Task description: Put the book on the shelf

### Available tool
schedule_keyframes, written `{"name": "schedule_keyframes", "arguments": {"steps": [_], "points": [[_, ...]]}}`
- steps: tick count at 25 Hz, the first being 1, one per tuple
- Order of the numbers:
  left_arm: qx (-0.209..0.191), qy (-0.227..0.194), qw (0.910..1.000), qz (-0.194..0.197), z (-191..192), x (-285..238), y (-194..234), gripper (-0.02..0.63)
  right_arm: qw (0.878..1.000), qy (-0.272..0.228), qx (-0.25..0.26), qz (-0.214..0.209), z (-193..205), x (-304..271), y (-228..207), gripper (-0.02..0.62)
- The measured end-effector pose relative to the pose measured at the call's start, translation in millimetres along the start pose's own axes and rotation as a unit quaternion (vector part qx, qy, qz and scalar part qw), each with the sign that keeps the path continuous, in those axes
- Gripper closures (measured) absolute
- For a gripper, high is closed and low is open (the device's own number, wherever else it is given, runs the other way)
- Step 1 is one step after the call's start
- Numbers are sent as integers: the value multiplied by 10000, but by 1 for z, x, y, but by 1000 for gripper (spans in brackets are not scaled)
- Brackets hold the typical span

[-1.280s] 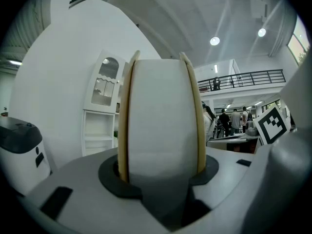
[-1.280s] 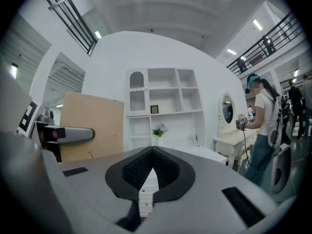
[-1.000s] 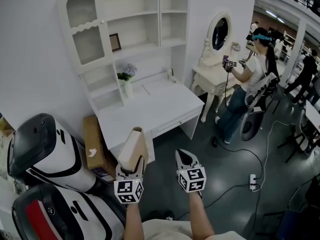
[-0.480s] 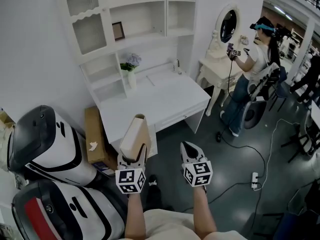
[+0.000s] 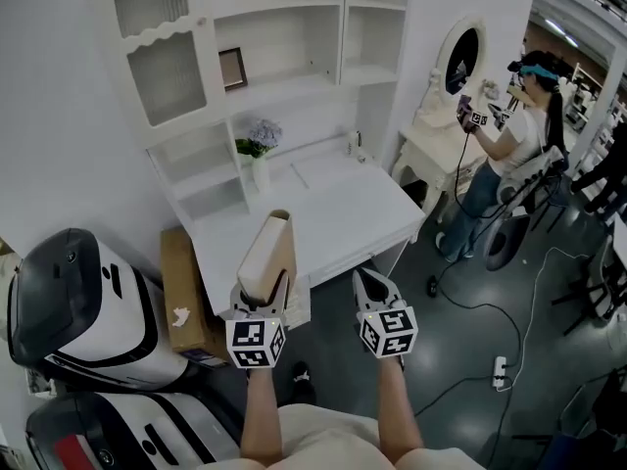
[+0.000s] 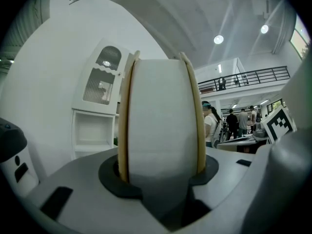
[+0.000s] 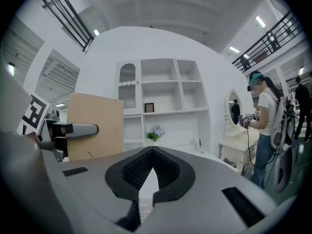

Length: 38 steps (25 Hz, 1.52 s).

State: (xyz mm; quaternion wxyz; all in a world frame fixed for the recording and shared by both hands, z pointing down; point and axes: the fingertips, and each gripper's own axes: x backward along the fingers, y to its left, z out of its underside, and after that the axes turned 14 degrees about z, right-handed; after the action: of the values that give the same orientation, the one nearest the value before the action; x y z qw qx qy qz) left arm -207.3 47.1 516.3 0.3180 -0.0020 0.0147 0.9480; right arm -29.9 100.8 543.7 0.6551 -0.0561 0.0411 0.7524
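Between jaws of left hand-held gripper [image 5: 265, 292], thick tan-covered book [image 5: 270, 251], white pages

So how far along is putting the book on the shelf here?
Done: the tan-covered, white-paged book is picked up, clamped upright in the left gripper. In hand: it is held in front of the white desk, facing the white shelf unit; the right gripper is shut and empty. Left: reaching a shelf and setting the book in.
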Motion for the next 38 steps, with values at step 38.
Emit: {"name": "schedule_keyframes", "arguments": {"steps": [38], "points": [[-302,18,9969,-728,-89,-301,189,377,9961,10,-173,-866,-72,-382,-11,571]]}}
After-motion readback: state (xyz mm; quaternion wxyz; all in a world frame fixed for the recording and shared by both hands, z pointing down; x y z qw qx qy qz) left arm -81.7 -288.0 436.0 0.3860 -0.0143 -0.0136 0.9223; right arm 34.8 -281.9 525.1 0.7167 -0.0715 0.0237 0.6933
